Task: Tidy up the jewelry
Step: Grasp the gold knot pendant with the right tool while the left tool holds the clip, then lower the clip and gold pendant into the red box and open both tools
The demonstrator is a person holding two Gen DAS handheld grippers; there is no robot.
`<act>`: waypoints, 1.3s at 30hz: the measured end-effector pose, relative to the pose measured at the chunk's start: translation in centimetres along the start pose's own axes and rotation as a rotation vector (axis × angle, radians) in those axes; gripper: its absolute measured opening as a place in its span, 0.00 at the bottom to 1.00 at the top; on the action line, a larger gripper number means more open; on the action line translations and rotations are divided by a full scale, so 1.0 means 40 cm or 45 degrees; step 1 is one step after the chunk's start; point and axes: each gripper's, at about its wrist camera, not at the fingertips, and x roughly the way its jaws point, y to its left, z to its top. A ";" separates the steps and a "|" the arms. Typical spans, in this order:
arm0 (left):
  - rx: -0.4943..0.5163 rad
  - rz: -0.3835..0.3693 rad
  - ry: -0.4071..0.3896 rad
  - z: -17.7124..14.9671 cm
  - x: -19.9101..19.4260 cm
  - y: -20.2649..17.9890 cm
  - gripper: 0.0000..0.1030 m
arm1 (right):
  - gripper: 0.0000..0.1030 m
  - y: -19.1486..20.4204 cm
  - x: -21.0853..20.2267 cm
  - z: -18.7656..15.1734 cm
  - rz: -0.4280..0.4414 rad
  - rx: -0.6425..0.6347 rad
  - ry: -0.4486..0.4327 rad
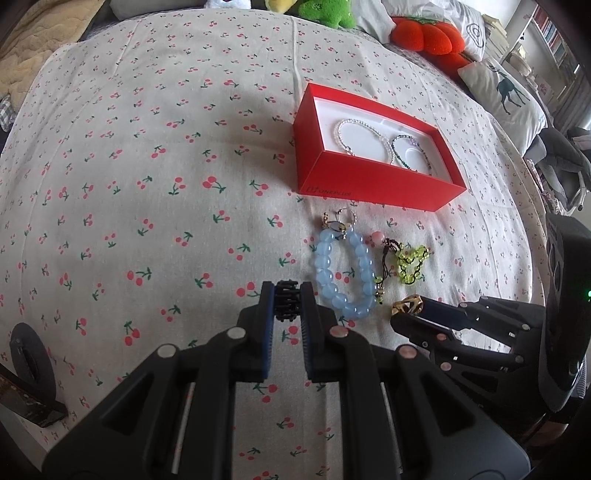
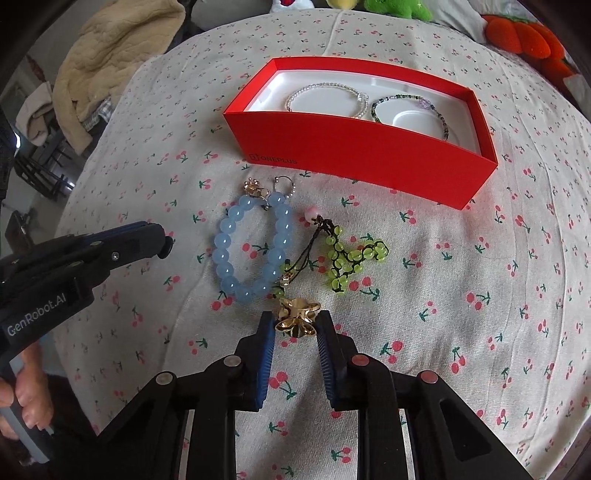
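Note:
My left gripper is shut on a black claw hair clip just above the cherry-print cloth. The right wrist view has this gripper at the left, beside a blue bead bracelet. My right gripper is shut on a gold flower-shaped ornament at the near end of the jewelry; it enters the left wrist view from the right. A yellow-green beaded piece lies right of the blue bracelet. Behind stands an open red box with a clear bead bracelet and a dark bead bracelet inside.
Small gold earrings and a pink bead lie at the far end of the blue bracelet. A beige quilted blanket hangs at the back left. Plush toys and pillows line the far edge. A hand holds the left gripper's handle.

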 end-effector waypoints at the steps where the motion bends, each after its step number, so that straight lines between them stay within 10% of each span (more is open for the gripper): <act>1: -0.003 -0.001 -0.004 0.002 -0.002 0.001 0.14 | 0.23 -0.002 -0.005 0.000 0.003 0.002 -0.006; 39: -0.116 -0.188 -0.232 0.185 0.005 -0.038 0.14 | 0.23 -0.192 -0.132 0.164 0.059 0.216 -0.355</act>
